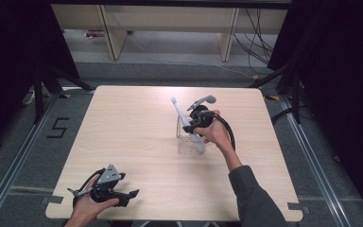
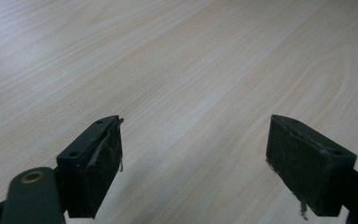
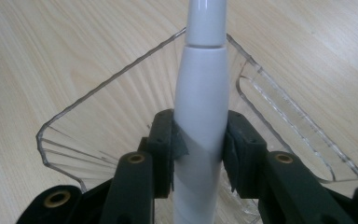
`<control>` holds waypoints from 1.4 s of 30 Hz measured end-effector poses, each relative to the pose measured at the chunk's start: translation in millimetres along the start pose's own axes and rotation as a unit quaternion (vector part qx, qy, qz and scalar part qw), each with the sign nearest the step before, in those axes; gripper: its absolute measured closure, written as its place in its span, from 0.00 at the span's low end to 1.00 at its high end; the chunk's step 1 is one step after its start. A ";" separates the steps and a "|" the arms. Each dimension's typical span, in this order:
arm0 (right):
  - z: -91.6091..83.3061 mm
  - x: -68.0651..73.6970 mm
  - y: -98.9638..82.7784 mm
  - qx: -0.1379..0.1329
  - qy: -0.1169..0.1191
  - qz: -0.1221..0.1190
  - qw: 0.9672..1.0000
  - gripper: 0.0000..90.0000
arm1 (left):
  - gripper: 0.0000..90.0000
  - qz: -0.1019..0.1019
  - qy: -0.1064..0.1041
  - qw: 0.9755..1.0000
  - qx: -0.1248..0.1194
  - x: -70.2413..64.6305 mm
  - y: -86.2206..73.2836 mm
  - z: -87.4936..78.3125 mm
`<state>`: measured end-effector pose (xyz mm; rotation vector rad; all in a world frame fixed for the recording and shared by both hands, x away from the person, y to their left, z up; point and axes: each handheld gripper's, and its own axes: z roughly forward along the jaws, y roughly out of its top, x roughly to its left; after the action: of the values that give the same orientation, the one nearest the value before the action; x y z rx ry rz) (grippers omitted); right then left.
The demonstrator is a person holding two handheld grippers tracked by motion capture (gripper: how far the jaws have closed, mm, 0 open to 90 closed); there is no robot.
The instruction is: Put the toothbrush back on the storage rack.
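Right gripper view: right gripper clamped on white plastic electric toothbrush over clear plastic cup; best lowered straight, upright.

Left gripper apart, idle.

My white electric toothbrush is slim and smooth, wider at the handle and narrower toward the neck. It stands tilted in a clear plastic box, brush head up and leaning to the far left. The box sits open-topped on the worktop, right of centre.

One white electric toothbrush, one clear plastic container, two grippers, one wooden table
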<state>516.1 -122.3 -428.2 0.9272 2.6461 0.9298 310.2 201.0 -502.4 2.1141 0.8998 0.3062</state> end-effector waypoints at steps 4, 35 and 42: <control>1.6 0.9 0.5 -0.001 0.001 -0.007 1.000 0.73 | 0.20 0.001 -0.002 1.000 -0.001 0.2 -0.2 0.0; -38.1 6.5 -1.9 -0.062 -0.010 0.023 0.998 0.46 | 0.20 0.002 0.001 1.000 0.002 0.2 0.0 0.1; -49.4 10.8 -3.7 -0.075 -0.007 0.041 0.996 0.43 | 0.20 0.000 0.000 1.000 0.002 0.0 -0.2 0.2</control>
<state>487.8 -142.6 -391.4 1.0086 2.5025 1.1196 310.2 200.9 -502.6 2.1168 0.9018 0.3045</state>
